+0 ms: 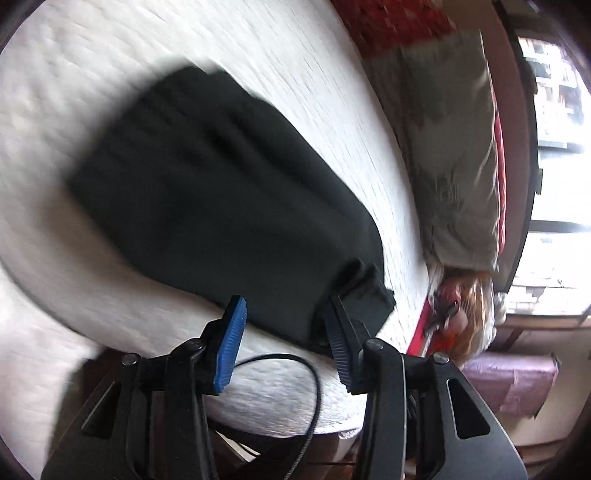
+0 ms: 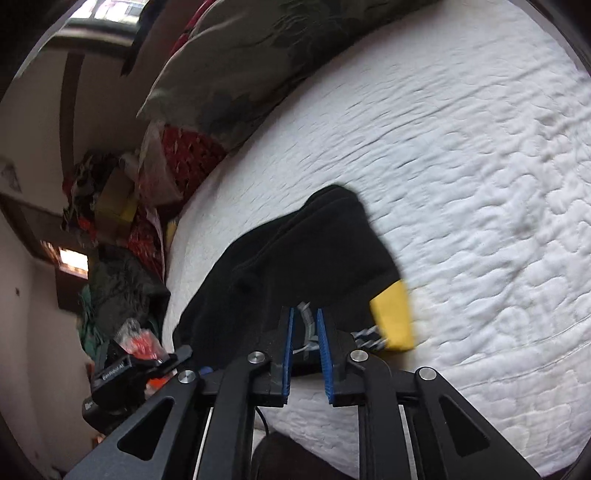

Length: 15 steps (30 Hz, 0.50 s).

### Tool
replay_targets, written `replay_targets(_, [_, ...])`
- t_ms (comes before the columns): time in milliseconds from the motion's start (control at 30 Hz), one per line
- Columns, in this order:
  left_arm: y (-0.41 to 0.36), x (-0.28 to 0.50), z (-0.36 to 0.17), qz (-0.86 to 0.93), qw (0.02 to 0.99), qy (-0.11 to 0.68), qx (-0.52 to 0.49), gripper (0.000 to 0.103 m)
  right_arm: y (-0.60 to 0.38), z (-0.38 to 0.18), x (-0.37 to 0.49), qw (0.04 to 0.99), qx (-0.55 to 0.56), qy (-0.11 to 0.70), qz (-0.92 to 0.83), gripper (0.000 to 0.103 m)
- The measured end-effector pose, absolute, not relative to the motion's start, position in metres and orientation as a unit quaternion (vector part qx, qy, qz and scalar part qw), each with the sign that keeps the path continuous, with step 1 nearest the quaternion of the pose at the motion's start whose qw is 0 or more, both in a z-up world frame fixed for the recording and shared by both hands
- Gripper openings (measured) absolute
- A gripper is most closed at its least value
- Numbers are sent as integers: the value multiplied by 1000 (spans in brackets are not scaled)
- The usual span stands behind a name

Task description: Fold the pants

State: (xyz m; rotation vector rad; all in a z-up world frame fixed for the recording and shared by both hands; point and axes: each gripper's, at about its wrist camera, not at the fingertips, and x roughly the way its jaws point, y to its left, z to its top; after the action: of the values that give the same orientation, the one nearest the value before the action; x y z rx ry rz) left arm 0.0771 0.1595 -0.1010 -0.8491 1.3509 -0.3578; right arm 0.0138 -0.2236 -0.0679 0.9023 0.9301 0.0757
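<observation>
The black pants [image 1: 207, 177] lie in a folded, blurred heap on the white quilted bed [image 1: 295, 74]. My left gripper [image 1: 286, 299] is open at their near edge; the blue pads stand wide apart and clear of the cloth, with a small black flap [image 1: 369, 291] just past the right finger. In the right wrist view the pants [image 2: 295, 251] bulge up just ahead of my right gripper [image 2: 304, 312]. Its blue pads stand a narrow gap apart with no cloth pinched between them. A yellow block with wires [image 2: 393, 317] sits at the pants' right edge; I cannot tell what it belongs to.
A grey-green patterned pillow [image 1: 450, 147] and red bedding [image 1: 399, 22] line the bed's far side. Off the bed are a pink-covered stool [image 1: 517, 380], cluttered clothes [image 2: 118, 284] and a black device [image 2: 118, 369]. A black cable [image 1: 306, 369] loops over the near bed edge.
</observation>
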Motion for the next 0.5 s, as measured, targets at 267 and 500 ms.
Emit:
replay_targets(267, [288,85,-84,-60,716,552,-423,50,-103,-53,56,816,289,488,111,23])
replay_targets(500, [338,113,-46,72,782,553,-278,55,-7,-49,89,821,207,513,141,36])
